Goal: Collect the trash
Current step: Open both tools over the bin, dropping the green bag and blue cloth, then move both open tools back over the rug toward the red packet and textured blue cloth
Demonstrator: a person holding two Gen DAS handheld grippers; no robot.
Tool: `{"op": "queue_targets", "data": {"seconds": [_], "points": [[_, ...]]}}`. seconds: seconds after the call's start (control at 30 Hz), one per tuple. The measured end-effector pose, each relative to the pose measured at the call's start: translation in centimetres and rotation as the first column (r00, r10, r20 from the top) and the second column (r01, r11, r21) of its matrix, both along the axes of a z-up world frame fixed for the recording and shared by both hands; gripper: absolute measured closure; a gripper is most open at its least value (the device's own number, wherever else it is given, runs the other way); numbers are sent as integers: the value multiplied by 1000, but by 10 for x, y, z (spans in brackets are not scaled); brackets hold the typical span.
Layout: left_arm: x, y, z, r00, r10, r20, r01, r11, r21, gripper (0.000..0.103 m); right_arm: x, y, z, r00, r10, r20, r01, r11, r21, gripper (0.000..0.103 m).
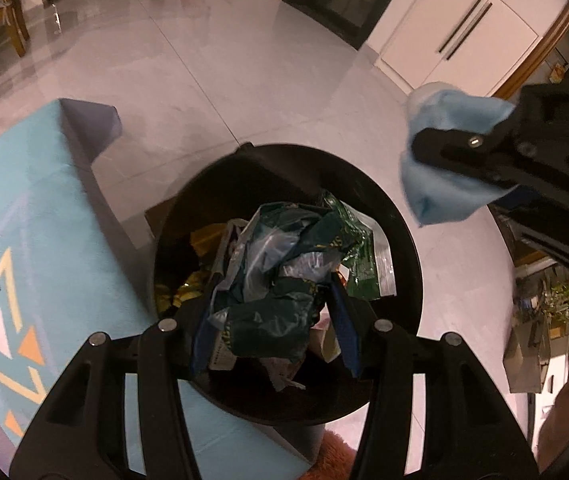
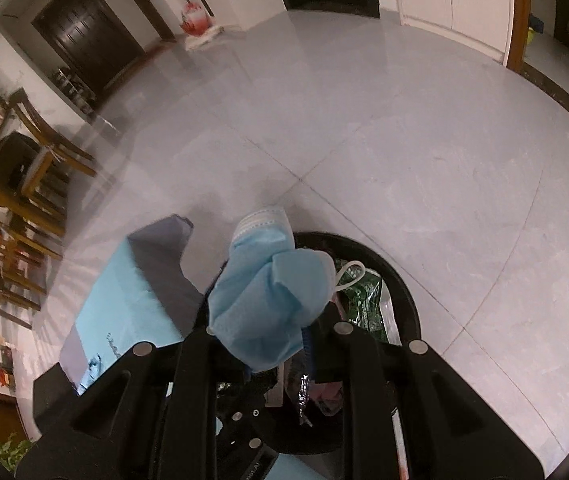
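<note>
Left wrist view: the left gripper (image 1: 274,320) hangs over the round black trash bin (image 1: 404,240), its blue-padded fingers (image 1: 344,328) pinching a crumpled dark green plastic wrapper (image 1: 272,320) above the green and yellow wrappers in the bin. The right gripper (image 1: 436,148), beside the bin's rim, clamps a crumpled light blue face mask (image 1: 444,192). A light blue patterned mat (image 1: 24,220) lies alongside.

Right wrist view: the right gripper (image 2: 276,320) grips the mask (image 2: 272,300), held over the bin (image 2: 408,304) on the grey tiled floor (image 2: 364,140).
</note>
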State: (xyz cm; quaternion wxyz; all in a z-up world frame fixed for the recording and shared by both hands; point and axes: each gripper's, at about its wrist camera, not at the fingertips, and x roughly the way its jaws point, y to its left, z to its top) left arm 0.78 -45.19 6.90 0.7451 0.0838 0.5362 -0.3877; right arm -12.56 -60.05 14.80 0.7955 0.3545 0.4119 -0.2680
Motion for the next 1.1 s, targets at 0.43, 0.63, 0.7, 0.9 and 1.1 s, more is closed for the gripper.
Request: {"op": "queue_targets", "data": {"seconds": [0.43, 0.63, 0.7, 0.9, 1.1], "points": [[9, -16, -31, 993, -31, -111, 36, 998, 45, 48, 1, -20, -31, 997, 6, -75, 2, 994, 105, 82], [10, -20, -34, 993, -34, -114, 40, 998, 54, 26, -2, -28, -40, 997, 1, -81, 11, 988, 154, 67], [8, -18, -28, 995, -36, -91, 40, 998, 42, 21, -4, -29, -39, 997, 1, -72, 11, 986, 165, 56], [8, 7, 3, 1000, -11, -27, 11, 1000, -23, 6, -10, -27, -25, 1000, -7, -3, 8, 988, 155, 36], [22, 72, 37, 992, 126, 18, -123, 987, -103, 3, -7, -14, -8, 999, 3, 40, -7, 995, 101, 29]]}}
